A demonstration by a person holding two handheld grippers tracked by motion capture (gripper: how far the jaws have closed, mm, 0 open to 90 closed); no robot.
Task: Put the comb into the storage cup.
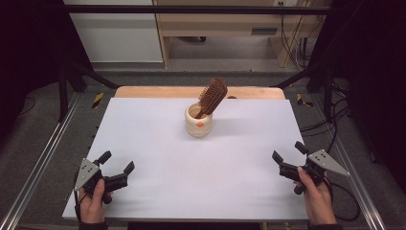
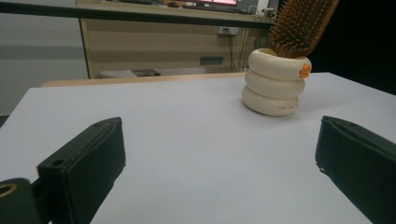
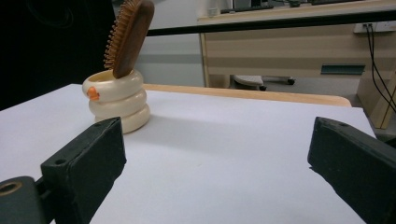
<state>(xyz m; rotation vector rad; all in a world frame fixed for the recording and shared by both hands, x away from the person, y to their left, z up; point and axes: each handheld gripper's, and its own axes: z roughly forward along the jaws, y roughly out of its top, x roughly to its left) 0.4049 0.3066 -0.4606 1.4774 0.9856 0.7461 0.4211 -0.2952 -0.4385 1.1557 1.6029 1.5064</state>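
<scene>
A cream ringed cup (image 1: 198, 121) with a small orange mark stands upright on the white table sheet (image 1: 158, 143), toward the back middle. A brown wooden hairbrush (image 1: 212, 97) stands handle-down in it, its bristled head leaning right. The cup (image 2: 273, 84) and brush (image 2: 301, 25) sit right of centre in the left gripper view; the cup (image 3: 117, 100) and brush (image 3: 130, 35) sit at the left in the right gripper view. My left gripper (image 1: 117, 164) rests open at the front left. My right gripper (image 1: 288, 151) is open at the front right. Both are far from the cup and hold nothing.
A wooden table edge (image 1: 158, 92) shows behind the white sheet. Metal frame rails (image 1: 38, 158) run along both sides of the table. Cables (image 1: 330, 115) lie on the floor at the right. A wooden desk (image 1: 215, 26) stands behind.
</scene>
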